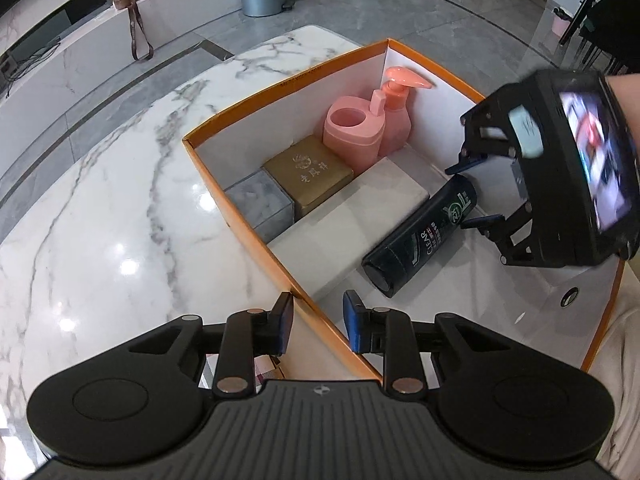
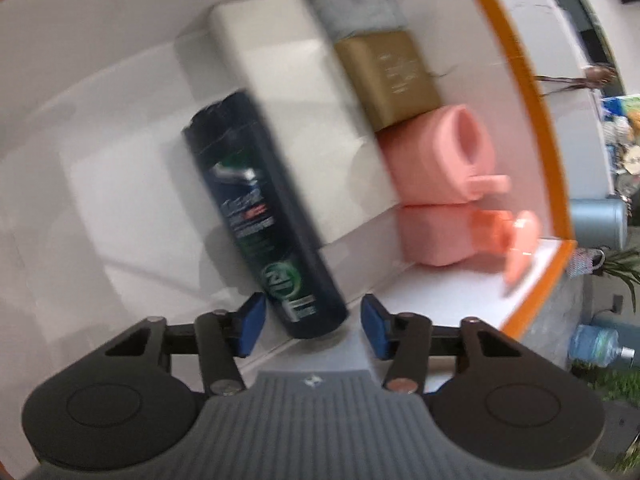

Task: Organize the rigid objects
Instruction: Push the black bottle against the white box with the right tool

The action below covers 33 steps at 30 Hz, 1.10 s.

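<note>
Right claw (image 2: 313, 325) apart around one black bottle (image 2: 260, 216); left claw (image 1: 318, 324) apart astride one orange box wall (image 1: 256, 216).

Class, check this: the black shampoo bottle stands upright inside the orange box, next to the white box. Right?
Not quite. The black shampoo bottle lies on its side inside the orange box, next to the white box; the left wrist view shows it.

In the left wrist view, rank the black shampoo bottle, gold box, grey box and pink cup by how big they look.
Largest to smallest:
1. black shampoo bottle, though it lies nearer the camera
2. gold box
3. pink cup and grey box: too alike to rank, and the orange wall hides part of the grey box.
</note>
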Motion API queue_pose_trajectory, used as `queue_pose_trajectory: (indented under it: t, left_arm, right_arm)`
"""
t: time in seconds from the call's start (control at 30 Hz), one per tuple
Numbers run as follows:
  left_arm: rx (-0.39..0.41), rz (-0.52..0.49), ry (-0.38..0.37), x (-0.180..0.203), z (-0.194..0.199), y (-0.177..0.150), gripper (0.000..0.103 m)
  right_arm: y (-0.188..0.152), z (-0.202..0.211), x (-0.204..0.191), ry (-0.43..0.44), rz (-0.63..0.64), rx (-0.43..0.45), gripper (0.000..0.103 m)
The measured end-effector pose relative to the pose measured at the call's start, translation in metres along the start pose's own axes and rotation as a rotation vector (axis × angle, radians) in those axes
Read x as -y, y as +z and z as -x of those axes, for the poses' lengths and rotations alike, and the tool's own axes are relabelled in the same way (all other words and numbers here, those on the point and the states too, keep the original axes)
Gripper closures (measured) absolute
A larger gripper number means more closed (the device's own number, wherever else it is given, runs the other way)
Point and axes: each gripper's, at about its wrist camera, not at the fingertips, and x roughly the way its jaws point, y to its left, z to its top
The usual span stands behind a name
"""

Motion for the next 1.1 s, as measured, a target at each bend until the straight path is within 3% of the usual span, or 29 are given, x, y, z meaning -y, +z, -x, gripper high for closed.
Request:
queue_pose_trajectory:
  t: [0.3, 0.53, 0.63, 0.73, 0.87, 1.1]
  left_arm:
    - [0.014, 0.006, -0.011, -0.001, 0.001, -0.002, 0.072]
    - [0.019, 0.012, -0.013, -0.002, 0.001, -0.003, 0.072]
    - [0.020, 0.015, -0.013, -0.001, 0.001, -0.003, 0.072]
    - [0.022, 0.016, -0.011, -0.002, 0.001, -0.004, 0.072]
    - [0.022, 0.016, -0.008, -0.002, 0.002, -0.004, 0.072]
    - [0.017, 0.008, 0.002, 0.001, 0.002, -0.003, 0.072]
  right_arm:
    - [0.011, 0.013, -0.012, -0.003, 0.069, 0.105, 0.058]
    - [0.016, 0.021, -0.006, 0.019, 0.006, 0.101, 0.061]
    - [0.012, 0.020, 0.001, -0.003, -0.034, 0.083, 0.039]
    - [0.008, 0.015, 0.018, 0.077, -0.166, 0.050, 0.045]
    - [0.005, 0.014, 0.031, 0.162, -0.325, 0.058, 0.085]
    - [0.018, 0.024, 0.030, 0.195, -0.358, 0.117, 0.088]
